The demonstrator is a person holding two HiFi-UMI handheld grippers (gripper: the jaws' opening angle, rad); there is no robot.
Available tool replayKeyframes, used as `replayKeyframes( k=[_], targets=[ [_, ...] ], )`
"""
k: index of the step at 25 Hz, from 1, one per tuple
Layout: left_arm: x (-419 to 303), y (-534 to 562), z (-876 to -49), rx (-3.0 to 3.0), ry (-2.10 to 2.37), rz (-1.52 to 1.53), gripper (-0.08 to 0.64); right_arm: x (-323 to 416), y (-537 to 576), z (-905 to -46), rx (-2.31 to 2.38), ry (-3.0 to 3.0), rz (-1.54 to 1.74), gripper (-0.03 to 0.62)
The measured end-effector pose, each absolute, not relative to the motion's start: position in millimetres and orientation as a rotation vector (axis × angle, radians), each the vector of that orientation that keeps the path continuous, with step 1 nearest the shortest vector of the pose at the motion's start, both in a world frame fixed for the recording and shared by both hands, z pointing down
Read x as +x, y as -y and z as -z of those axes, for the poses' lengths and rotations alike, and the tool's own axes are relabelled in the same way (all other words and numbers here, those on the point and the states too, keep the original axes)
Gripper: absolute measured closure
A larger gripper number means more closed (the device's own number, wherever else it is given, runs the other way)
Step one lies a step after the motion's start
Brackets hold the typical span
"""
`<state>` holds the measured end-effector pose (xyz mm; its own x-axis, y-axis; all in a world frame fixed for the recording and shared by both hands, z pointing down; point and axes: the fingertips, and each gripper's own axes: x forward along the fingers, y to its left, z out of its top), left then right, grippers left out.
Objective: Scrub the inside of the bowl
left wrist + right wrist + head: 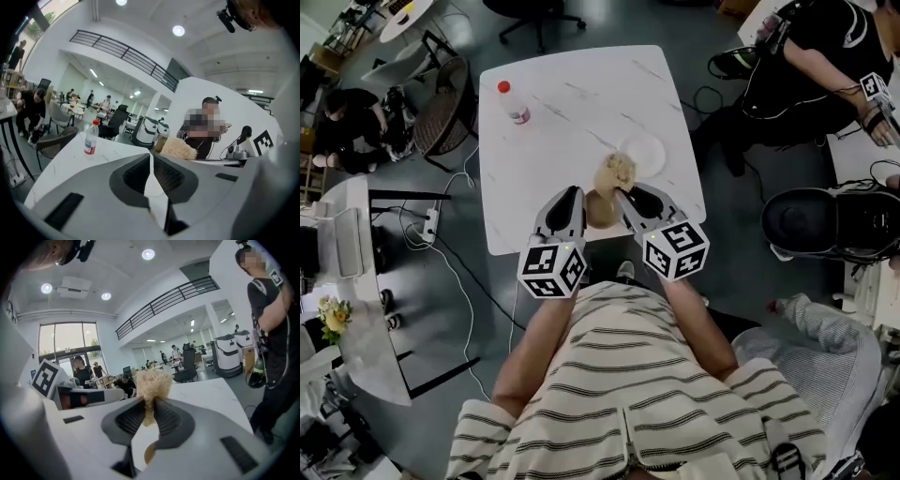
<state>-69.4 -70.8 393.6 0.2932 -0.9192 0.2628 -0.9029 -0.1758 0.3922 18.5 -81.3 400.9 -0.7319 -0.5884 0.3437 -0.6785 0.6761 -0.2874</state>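
Note:
My right gripper (623, 195) (150, 401) is shut on the stem of a pale fibrous scrubber (616, 172) (152, 383), whose bushy head sticks out past the jaw tips. The scrubber (178, 148) also shows in the left gripper view, just right of the left jaws. A smooth tan-brown bowl (600, 212) lies between the two grippers at the table's near edge; a sliver of the bowl (147, 453) shows under the right jaws. My left gripper (574, 194) (151, 157) sits beside it, jaws pressed together at the tips. A white dish (643, 153) lies just beyond the scrubber.
A plastic bottle (514, 103) (91, 138) with a red cap stands at the far left of the white table (572, 103). A person in black sits beyond the table's right corner. Chairs, cables and desks surround the table.

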Motion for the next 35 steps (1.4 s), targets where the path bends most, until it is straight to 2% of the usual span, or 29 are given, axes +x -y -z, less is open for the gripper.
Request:
replayKeyframes(
  k=[15, 35],
  targets=[
    [-56.7, 70.7, -318.2, 2.340, 1.781, 0.033, 0.554, 21.7, 83.8, -326.7, 1.141, 2.812, -0.426, 0.531],
    [-63.1, 65.4, -278.1, 2.392, 1.899, 0.077, 0.555, 9.2, 82.0, -278.9, 1.186, 2.894, -0.122, 0.531]
  ],
)
